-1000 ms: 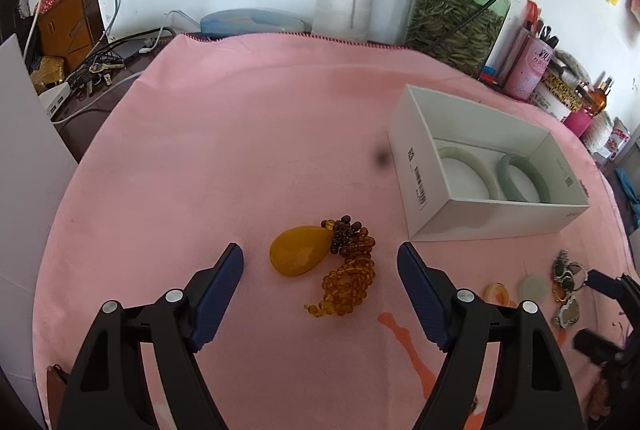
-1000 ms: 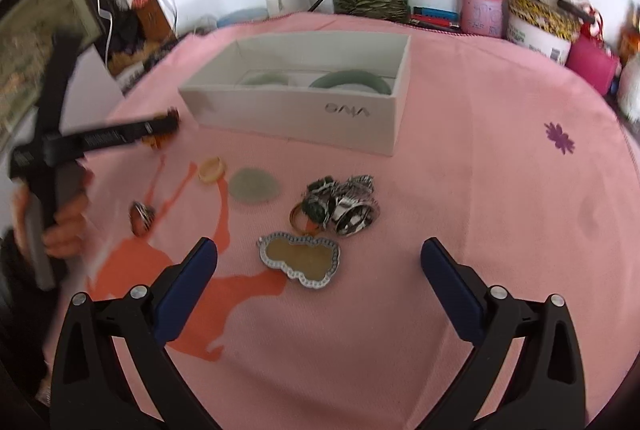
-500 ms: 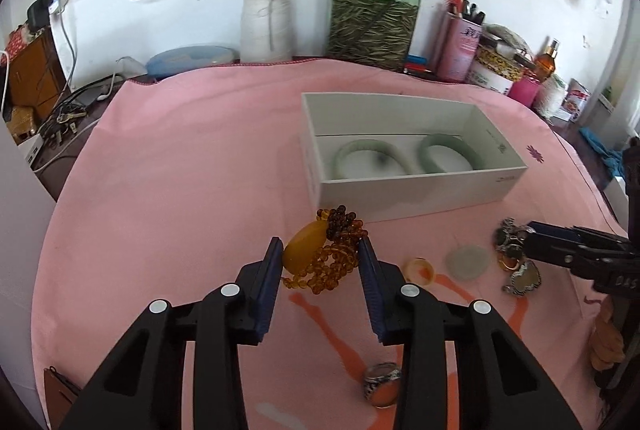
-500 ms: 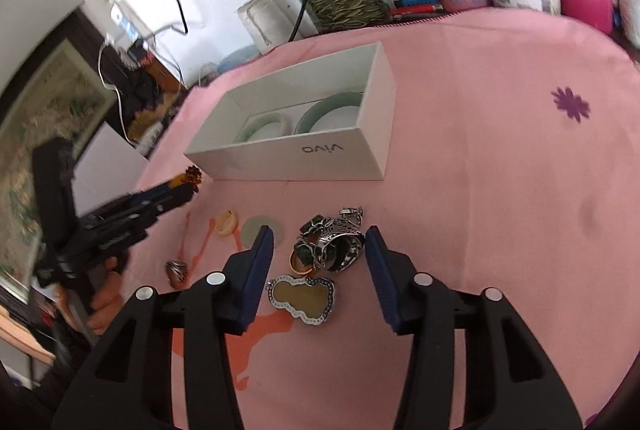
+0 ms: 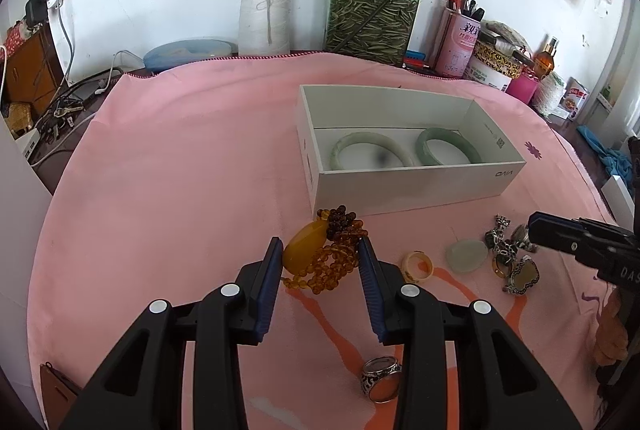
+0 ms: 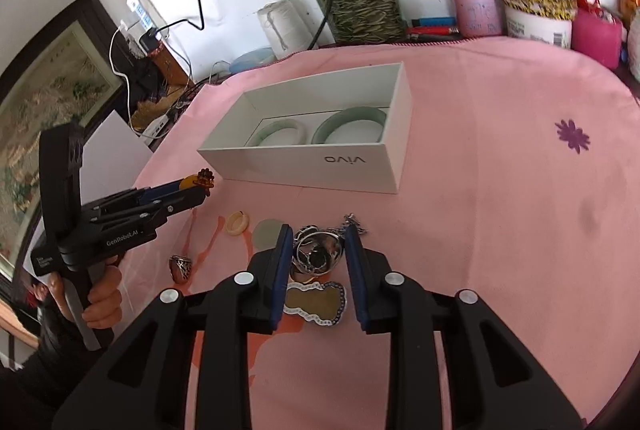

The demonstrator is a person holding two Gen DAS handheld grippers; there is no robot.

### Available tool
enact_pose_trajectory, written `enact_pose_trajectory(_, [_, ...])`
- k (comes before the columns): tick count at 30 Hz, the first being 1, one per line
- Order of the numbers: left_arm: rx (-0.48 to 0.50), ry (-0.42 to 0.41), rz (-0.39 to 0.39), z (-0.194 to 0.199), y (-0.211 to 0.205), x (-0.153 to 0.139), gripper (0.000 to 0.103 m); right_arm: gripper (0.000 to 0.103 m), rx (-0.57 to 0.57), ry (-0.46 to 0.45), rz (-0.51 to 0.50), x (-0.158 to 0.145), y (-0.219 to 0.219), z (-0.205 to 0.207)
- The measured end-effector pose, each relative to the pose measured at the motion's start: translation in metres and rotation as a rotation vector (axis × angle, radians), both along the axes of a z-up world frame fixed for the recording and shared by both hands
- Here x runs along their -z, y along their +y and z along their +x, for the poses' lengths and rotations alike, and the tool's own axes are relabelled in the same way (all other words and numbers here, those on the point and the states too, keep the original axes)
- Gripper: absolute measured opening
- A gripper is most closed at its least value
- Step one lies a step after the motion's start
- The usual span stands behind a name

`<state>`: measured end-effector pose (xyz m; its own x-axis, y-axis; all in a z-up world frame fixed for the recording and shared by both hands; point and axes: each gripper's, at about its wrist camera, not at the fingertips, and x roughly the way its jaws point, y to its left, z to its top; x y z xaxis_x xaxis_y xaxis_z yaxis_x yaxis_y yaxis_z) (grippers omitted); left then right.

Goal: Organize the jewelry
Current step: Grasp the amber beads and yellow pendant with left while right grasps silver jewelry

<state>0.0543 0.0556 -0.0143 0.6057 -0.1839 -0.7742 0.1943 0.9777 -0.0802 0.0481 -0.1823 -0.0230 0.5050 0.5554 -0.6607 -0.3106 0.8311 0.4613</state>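
My left gripper [image 5: 320,254] has closed around an amber bead necklace with a yellow pendant [image 5: 320,254] on the pink cloth, its pads touching both sides. My right gripper [image 6: 318,250] has closed around a cluster of silver rings [image 6: 316,250]; a butterfly-shaped pendant [image 6: 314,302] lies just under it. A white open box [image 5: 408,186] holds two jade bangles [image 5: 368,150]. The box also shows in the right wrist view [image 6: 304,166]. A cream ring [image 5: 417,266], a pale jade disc [image 5: 466,254] and a silver ring with an orange stone [image 5: 380,382] lie loose.
A green jar of seeds [image 5: 372,10], a white thread spool [image 5: 264,18], a pink pen cup [image 5: 458,38] and tubs line the back wall. Cables hang off the left table edge [image 5: 64,106]. Orange print marks the cloth [image 5: 320,314].
Both grippers have narrowed from wide open and moved forward, the left around the amber necklace, the right around the silver ring cluster.
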Motion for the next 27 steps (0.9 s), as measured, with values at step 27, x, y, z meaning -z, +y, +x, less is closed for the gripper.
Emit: enact_pose_trajectory(27, [-0.009, -0.008, -0.034, 0.0, 0.008, -0.005, 0.038, 0.027, -0.016, -0.043, -0.068, -0.001, 0.005, -0.012])
